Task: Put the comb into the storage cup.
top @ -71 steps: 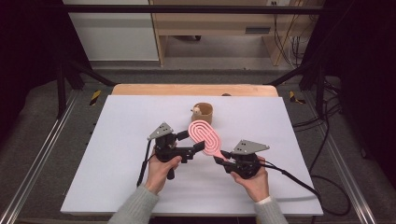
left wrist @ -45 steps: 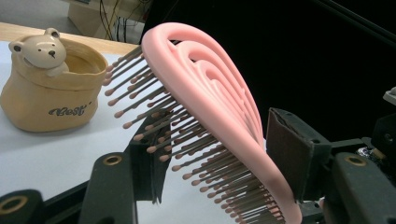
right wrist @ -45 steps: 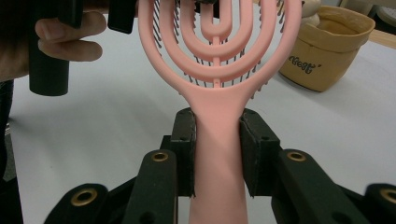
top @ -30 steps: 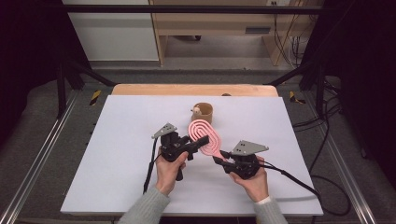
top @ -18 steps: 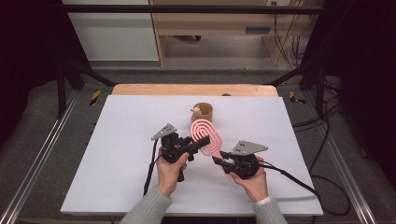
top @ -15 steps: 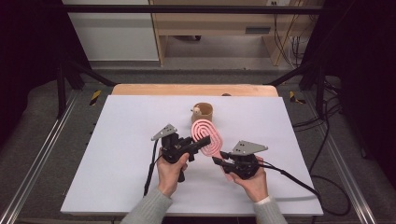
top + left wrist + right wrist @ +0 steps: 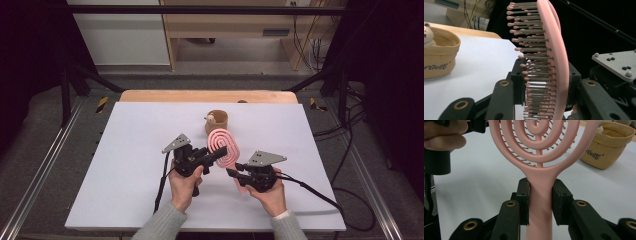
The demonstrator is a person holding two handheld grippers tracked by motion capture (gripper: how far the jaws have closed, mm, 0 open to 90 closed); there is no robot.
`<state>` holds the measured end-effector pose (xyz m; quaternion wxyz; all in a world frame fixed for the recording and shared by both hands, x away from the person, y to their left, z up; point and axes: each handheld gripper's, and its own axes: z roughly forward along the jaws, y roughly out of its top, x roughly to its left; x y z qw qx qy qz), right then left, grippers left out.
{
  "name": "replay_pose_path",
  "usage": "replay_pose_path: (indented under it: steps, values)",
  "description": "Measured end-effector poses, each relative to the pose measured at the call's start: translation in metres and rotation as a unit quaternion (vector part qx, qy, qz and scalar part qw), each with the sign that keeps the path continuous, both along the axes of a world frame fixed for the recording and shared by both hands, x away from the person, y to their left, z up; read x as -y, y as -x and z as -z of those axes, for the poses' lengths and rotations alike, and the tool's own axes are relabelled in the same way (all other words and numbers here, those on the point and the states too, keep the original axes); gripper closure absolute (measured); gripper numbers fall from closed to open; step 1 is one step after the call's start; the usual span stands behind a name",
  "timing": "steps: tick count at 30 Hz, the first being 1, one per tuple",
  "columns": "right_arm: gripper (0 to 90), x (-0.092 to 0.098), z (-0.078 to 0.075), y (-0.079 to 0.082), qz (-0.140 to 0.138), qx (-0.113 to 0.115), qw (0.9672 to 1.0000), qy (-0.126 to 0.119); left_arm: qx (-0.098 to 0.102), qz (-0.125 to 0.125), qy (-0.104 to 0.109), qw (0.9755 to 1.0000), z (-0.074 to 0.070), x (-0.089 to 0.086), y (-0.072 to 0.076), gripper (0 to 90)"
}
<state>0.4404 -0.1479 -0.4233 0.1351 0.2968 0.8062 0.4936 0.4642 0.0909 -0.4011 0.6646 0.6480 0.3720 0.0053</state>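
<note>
A pink hairbrush (image 7: 227, 142) with a spiral back is held above the white table between both grippers. My right gripper (image 7: 234, 170) is shut on its handle, pads (image 7: 524, 200) pressed on either side of the brush (image 7: 540, 172). My left gripper (image 7: 220, 152) has just been closing, and now its jaws clamp the head of the brush (image 7: 554, 50), one on the bristle side, one on the back. The head stands on edge, bristles facing left in the left gripper view.
A tan fabric pouch (image 7: 216, 121) with a small bear figure on it stands just behind the brush, also close by in the left gripper view (image 7: 439, 57) and the right gripper view (image 7: 604, 147). The white table (image 7: 125, 165) ends in a wooden strip (image 7: 200, 96) at the back.
My left gripper has moved right onto the brush head and closed on it. The brush head has shifted slightly toward the pouch. The right hand has stayed put.
</note>
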Motion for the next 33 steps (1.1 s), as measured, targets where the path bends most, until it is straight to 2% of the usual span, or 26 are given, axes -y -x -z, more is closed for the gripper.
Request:
replay_pose_path:
  steps: [9,18,21,25,28,33]
  values:
    - [70.5,0.001,-0.002,0.001,-0.004,0.0,1.0,-0.009,0.022,0.003,-0.008,0.9997,-0.007,0.004,0.005,62.6]
    - [69.2,0.002,-0.004,0.002,-0.006,0.005,0.9998,-0.016,0.028,0.002,-0.011,0.9995,-0.013,0.007,0.006,63.2]
    - [66.6,0.003,-0.005,0.002,-0.005,0.006,0.9998,-0.017,0.036,-0.007,-0.027,0.999,-0.015,0.007,0.006,63.5]
    - [57.0,0.006,-0.008,0.003,-0.008,0.015,0.9996,-0.024,0.039,-0.012,-0.03,0.9987,-0.018,0.004,0.004,63.7]
    - [45.8,0.007,-0.01,0.005,-0.01,0.024,0.9992,-0.031,0.045,-0.023,-0.036,0.9981,-0.022,0.0,0.002,63.8]
    - [25.2,0.013,-0.015,0.005,0.009,0.041,0.9981,-0.045,0.055,-0.038,-0.045,0.9967,-0.031,-0.008,0.0,63.8]
